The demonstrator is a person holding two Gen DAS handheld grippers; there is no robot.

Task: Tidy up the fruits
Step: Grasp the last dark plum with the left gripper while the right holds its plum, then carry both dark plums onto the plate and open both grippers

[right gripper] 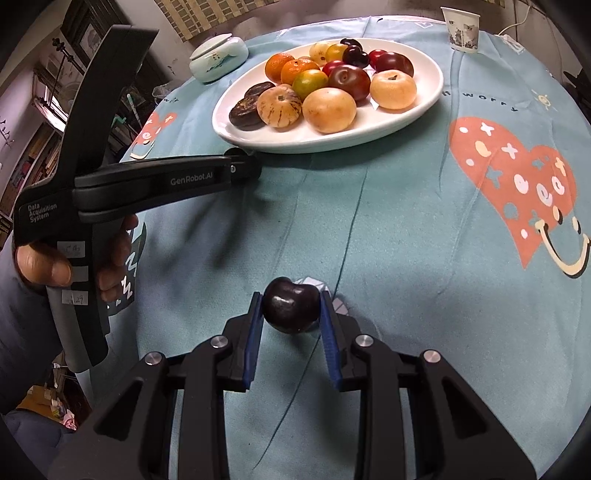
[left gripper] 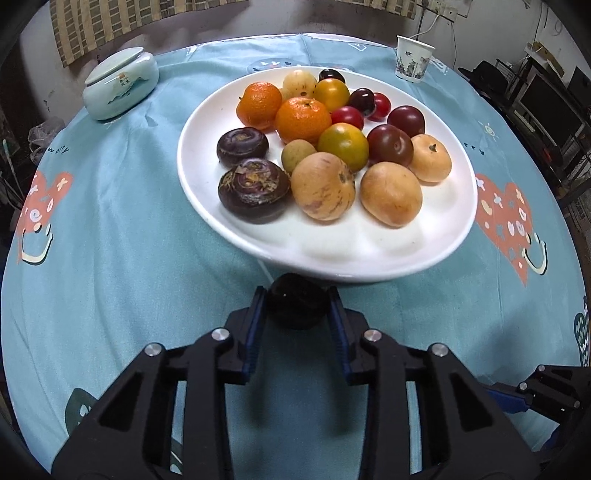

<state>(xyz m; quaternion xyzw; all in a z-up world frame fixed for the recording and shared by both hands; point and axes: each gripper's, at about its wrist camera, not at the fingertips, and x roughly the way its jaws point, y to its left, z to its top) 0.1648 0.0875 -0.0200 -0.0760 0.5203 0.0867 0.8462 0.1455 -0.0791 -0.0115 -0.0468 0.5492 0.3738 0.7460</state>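
A white plate [left gripper: 369, 271] [right gripper: 314, 146] on the blue tablecloth holds several fruits: tangerines [left gripper: 303, 118], dark plums [left gripper: 389, 144], tan round fruits [left gripper: 391, 192] and two purple-brown water chestnuts [left gripper: 253, 188]. My left gripper [left gripper: 297, 291] [right gripper: 245, 162] sits just in front of the plate's near rim, shut on a dark round fruit [left gripper: 297, 310]. Nearer the table's front, over the cloth, my right gripper [right gripper: 291, 295] is shut on a glossy dark cherry [right gripper: 290, 308]. Part of the right gripper's body [left gripper: 546, 395] shows at the lower right of the left wrist view.
A pale lidded ceramic jar [left gripper: 120, 86] [right gripper: 218, 61] stands at the back left of the table. At the back right stands a patterned paper cup [left gripper: 413, 59] [right gripper: 463, 29]. A person's hand [right gripper: 44, 266] holds the left gripper's handle. Furniture and clutter surround the table.
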